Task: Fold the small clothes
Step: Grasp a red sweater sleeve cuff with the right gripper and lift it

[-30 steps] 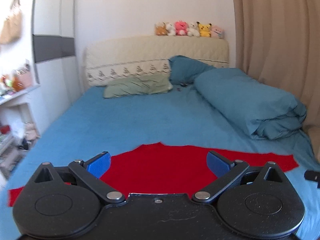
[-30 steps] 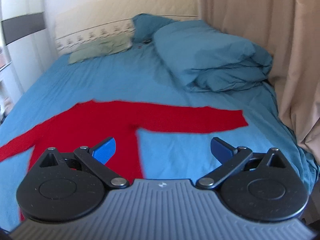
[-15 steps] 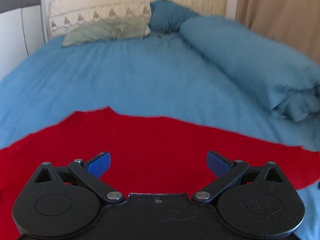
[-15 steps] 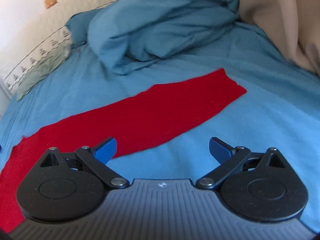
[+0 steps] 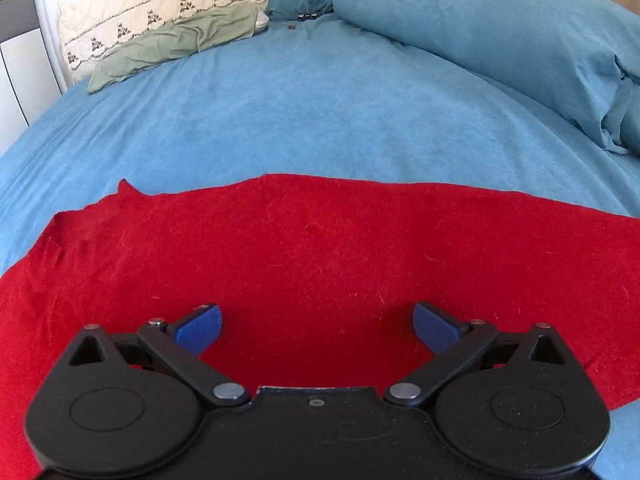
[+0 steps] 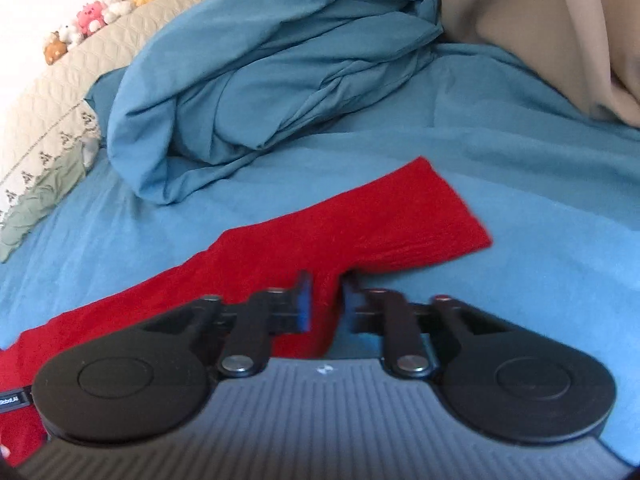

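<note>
Left wrist view: the left gripper [image 5: 317, 322] hangs low over the red long-sleeved top [image 5: 320, 248], its jaws spread wide and holding nothing. The top lies flat on the blue bedsheet [image 5: 304, 112].

Right wrist view: the right gripper [image 6: 326, 300] has its jaws nearly together, pinching a raised fold of the red top's sleeve [image 6: 360, 216] near the blue duvet [image 6: 272, 60].

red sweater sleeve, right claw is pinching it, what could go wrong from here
The right claw has closed on only the near edge of the red sweater sleeve, so the thin pinch may slip when lifted. The left claw hangs open over the body, pinning nothing, so pulling the sleeve could drag the whole garment across the blue sheet. The cuff lies close to the bunched duvet and might catch there.
</note>
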Available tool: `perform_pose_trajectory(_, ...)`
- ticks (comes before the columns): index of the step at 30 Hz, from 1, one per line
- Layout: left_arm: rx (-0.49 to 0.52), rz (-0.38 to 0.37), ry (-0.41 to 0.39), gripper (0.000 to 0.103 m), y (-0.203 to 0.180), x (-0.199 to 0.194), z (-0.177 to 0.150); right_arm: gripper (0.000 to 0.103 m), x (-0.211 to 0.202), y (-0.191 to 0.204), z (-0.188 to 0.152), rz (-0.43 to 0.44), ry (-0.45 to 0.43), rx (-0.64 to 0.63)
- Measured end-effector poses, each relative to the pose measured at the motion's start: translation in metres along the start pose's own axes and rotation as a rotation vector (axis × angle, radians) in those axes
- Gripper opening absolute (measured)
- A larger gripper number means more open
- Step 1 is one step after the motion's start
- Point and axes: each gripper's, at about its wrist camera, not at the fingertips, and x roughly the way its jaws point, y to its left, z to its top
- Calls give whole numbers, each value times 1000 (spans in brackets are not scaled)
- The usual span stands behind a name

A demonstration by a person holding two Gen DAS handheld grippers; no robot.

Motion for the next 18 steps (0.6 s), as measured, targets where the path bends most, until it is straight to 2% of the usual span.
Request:
perform_pose_trajectory(3, -6, -32, 23, 103, 6, 0, 3, 22, -7, 13, 8, -27, 7, -12)
perform_pose_trajectory(6, -17, -26, 14, 103, 18, -4, 13, 22, -22, 42, 20, 30, -9, -60)
perform_pose_trajectory(9, -20, -1, -36, 103, 41, -29, 15, 22, -42, 97, 33, 152, -39, -151)
perform_pose_trajectory(13, -10, 29, -102, 103, 94, -71, 16, 22, -69, 202, 34, 350, -68, -289)
perform_pose_trajectory(16, -80, 25, -141, 103, 153, -99, 6, 22, -76, 287, 4, 508, -25, -379)
perform_pose_trajectory(18, -142, 28, -144, 103, 193, -113, -7, 22, -74, 337, -38, 576, 17, -453)
